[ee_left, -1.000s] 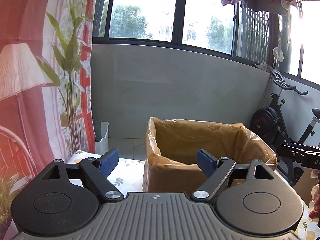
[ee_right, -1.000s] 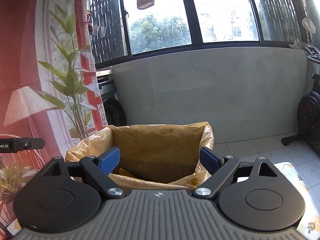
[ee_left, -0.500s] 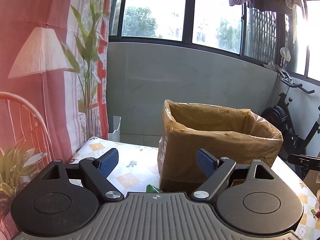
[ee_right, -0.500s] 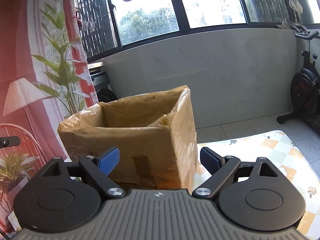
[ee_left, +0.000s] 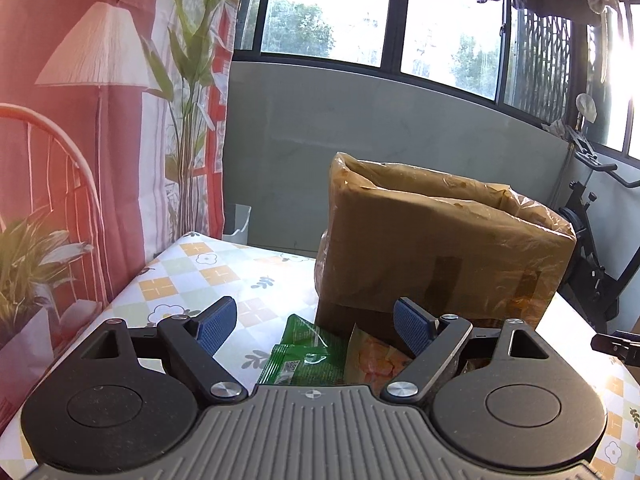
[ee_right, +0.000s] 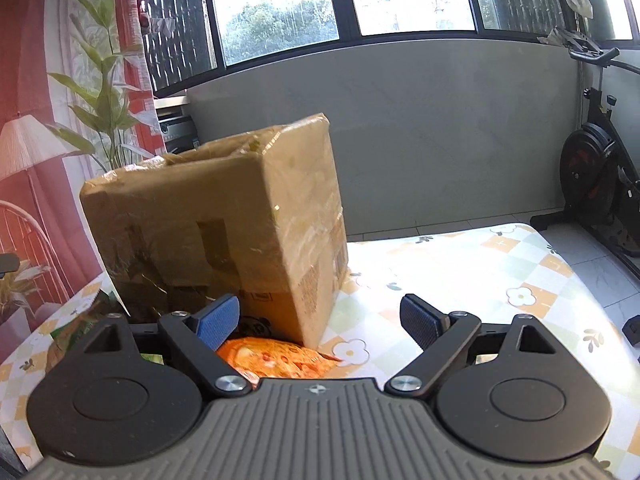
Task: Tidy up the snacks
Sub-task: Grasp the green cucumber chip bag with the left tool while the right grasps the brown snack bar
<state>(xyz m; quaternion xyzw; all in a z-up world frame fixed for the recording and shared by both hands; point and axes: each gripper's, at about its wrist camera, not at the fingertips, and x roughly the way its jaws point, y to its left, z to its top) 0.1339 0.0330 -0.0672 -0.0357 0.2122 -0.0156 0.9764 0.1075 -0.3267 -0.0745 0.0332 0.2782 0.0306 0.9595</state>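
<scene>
A cardboard box (ee_left: 444, 256) lined with clear plastic stands open-topped on the flowered tablecloth (ee_left: 208, 276). In the left wrist view a green snack packet (ee_left: 308, 356) and a yellow-orange packet (ee_left: 372, 360) lie on the cloth in front of the box, below my left gripper (ee_left: 314, 322), which is open and empty above them. In the right wrist view the box (ee_right: 224, 232) shows its near corner, and an orange snack packet (ee_right: 276, 360) lies at its foot. My right gripper (ee_right: 320, 320) is open and empty above that packet.
An exercise bike (ee_right: 600, 176) stands on the tiled floor to the right of the table. A printed curtain with a lamp and plants (ee_left: 92, 128) hangs at the left. A small white bin (ee_left: 240, 220) sits beyond the table's far edge. A grey wall and windows lie behind.
Both grippers have sunk and drawn back from above the box opening to the table in front of it. The snack packets have come into view. Both sets of jaws stayed open.
</scene>
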